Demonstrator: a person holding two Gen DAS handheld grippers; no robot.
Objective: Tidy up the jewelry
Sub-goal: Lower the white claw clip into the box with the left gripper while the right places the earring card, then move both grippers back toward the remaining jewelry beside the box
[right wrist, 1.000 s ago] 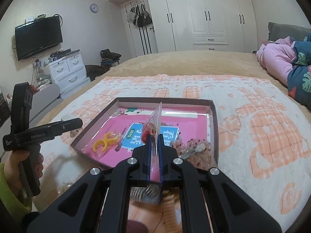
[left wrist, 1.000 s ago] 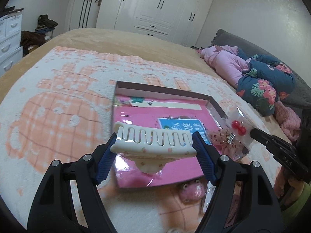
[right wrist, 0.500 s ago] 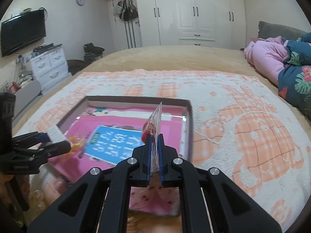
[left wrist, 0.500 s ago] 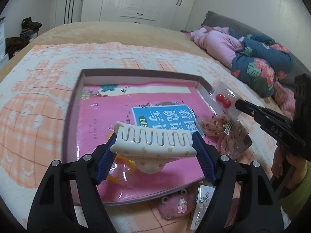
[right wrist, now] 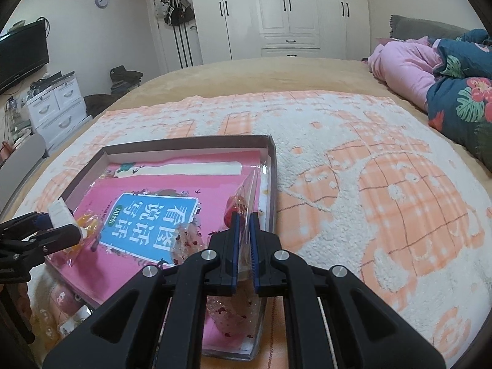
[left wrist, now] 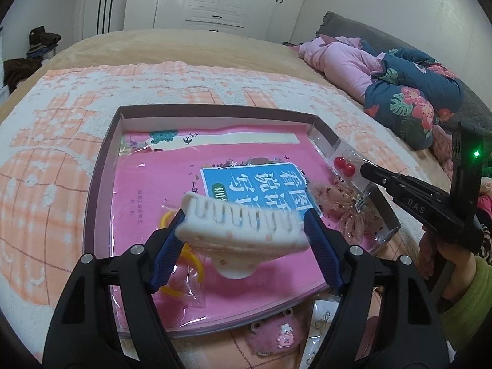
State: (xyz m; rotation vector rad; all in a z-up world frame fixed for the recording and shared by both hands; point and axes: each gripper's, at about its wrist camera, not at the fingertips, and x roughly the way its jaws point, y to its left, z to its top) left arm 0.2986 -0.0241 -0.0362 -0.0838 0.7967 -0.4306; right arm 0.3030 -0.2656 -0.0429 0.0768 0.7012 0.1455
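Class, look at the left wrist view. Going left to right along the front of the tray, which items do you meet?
yellow rings in a bag → white hair claw clip → sequined pouch → right claw

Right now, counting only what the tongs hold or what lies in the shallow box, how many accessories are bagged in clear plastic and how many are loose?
Bagged in clear plastic: 3 (round red bead pair, yellow plastic rings, sparkly pink mesh bow)
Loose: 1 (white toothed plastic claw clip)
Total: 4
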